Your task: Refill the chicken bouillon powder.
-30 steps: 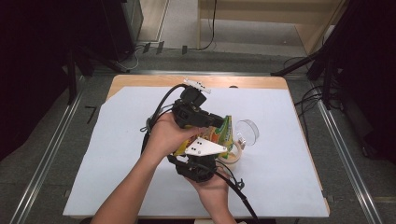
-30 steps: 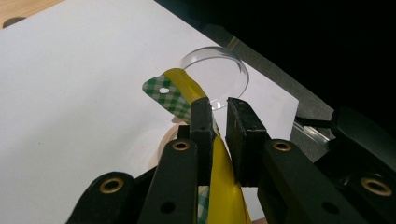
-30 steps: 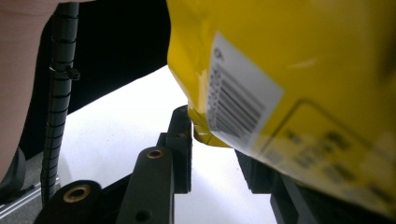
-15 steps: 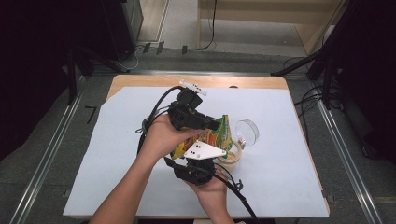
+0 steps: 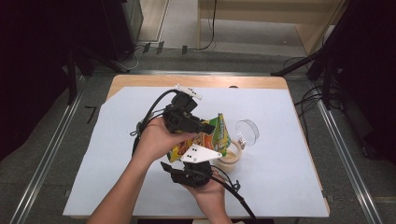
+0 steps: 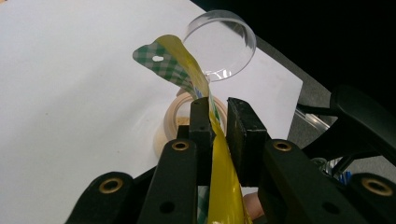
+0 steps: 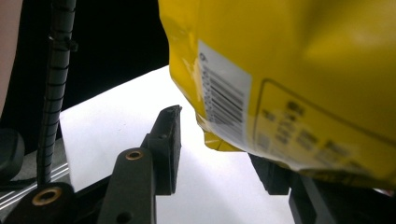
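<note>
Left tongs [image 6: 217, 119] pinching pouch [image 6: 219, 186], white table cover [image 5: 116, 154], grey floor [image 5: 42, 158]

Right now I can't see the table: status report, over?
Left gripper clamped on yellow pouch. Right gripper jaws just opening, pouch above them. Open jar beneath, nothing obstructing.

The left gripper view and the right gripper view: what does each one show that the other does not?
The left gripper view shows the left gripper with its jaws closed on the thin edge of the yellow pouch, and beyond them a clear round lid and a tan cup on the white sheet. The right gripper view shows the barcode on the pouch and the right gripper, whose jaws have just been opening and stand apart under the pouch's lower corner. Both share the pouch and the white sheet.
</note>
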A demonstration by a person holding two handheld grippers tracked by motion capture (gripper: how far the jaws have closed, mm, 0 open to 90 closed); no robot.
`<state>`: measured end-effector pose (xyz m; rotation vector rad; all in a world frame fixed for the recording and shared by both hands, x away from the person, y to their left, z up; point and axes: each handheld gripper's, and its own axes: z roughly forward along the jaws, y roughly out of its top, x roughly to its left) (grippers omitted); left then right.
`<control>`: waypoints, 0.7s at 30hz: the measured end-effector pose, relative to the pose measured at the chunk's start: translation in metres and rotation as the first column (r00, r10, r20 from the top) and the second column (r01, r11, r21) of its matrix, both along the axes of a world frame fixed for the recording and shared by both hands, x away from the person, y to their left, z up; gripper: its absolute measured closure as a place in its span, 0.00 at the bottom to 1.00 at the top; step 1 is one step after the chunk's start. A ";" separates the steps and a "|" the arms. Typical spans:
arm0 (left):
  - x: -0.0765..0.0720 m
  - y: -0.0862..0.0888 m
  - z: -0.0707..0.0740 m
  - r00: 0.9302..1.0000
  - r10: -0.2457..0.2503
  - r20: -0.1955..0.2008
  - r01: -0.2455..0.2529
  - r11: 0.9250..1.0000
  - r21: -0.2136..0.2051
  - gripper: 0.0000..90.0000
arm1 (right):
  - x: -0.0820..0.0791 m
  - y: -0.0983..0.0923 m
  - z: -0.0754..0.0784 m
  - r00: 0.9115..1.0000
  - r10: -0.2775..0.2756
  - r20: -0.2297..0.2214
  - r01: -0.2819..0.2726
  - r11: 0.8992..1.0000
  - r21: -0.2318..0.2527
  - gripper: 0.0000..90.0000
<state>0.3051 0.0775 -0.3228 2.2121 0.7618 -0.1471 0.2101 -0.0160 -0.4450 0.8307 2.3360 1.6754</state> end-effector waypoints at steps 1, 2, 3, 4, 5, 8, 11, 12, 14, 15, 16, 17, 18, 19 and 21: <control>0.000 0.002 0.000 1.000 -0.004 0.002 0.004 1.000 0.008 0.90 | 0.000 0.001 -0.001 1.000 0.002 -0.003 -0.002 1.000 0.000 0.62; 0.000 0.002 0.000 1.000 -0.006 0.002 0.006 1.000 0.015 0.91 | 0.000 0.001 -0.002 1.000 0.005 0.000 -0.005 1.000 -0.006 0.62; 0.001 0.003 -0.001 1.000 -0.007 -0.001 0.007 1.000 0.014 0.91 | 0.000 0.001 -0.003 1.000 0.009 -0.001 -0.009 1.000 -0.006 0.62; 0.001 0.004 -0.001 1.000 -0.006 -0.001 0.006 1.000 0.016 0.91 | 0.000 0.001 -0.004 1.000 0.011 -0.008 -0.011 1.000 -0.005 0.62; 0.001 0.004 -0.002 1.000 -0.009 -0.003 0.009 1.000 0.016 0.91 | 0.001 0.001 -0.005 1.000 0.014 -0.011 -0.014 1.000 -0.004 0.62; 0.001 0.005 -0.002 1.000 -0.010 -0.005 0.011 1.000 0.019 0.92 | 0.001 0.001 -0.007 1.000 0.019 -0.015 -0.019 1.000 -0.005 0.62; 0.001 0.009 -0.004 1.000 -0.021 -0.005 0.021 0.999 0.034 0.94 | 0.002 0.001 -0.009 1.000 0.024 -0.013 -0.024 1.000 -0.017 0.63; 0.001 0.009 -0.004 1.000 -0.021 -0.005 0.021 0.999 0.034 0.94 | 0.002 0.001 -0.009 1.000 0.024 -0.013 -0.024 1.000 -0.017 0.63; 0.001 0.014 -0.006 1.000 -0.025 -0.005 0.025 0.998 0.051 0.94 | 0.002 0.001 -0.013 1.000 0.026 -0.015 -0.026 0.999 -0.024 0.62; 0.002 0.015 -0.007 1.000 -0.022 -0.009 0.022 0.999 0.048 0.94 | 0.002 0.001 -0.014 1.000 0.025 -0.016 -0.026 0.999 -0.024 0.62; 0.002 0.015 -0.007 1.000 -0.022 -0.009 0.022 0.999 0.048 0.94 | 0.002 0.001 -0.014 1.000 0.025 -0.016 -0.026 0.999 -0.024 0.62; 0.003 0.018 -0.009 1.000 -0.024 -0.016 0.025 0.999 0.040 0.94 | 0.002 0.002 -0.016 1.000 0.025 -0.015 -0.026 0.999 -0.036 0.60; 0.003 0.020 -0.009 0.999 -0.028 -0.019 0.028 0.999 0.042 0.94 | 0.002 0.003 -0.017 1.000 0.025 -0.009 -0.026 0.999 -0.040 0.59; 0.003 0.021 -0.010 0.999 -0.026 -0.021 0.027 0.999 0.038 0.94 | 0.002 0.003 -0.017 1.000 0.027 -0.014 -0.027 0.999 -0.044 0.57; 0.004 0.023 -0.011 0.999 -0.032 -0.017 0.033 0.998 0.045 0.94 | 0.003 0.003 -0.018 1.000 0.022 -0.022 -0.023 0.999 -0.045 0.56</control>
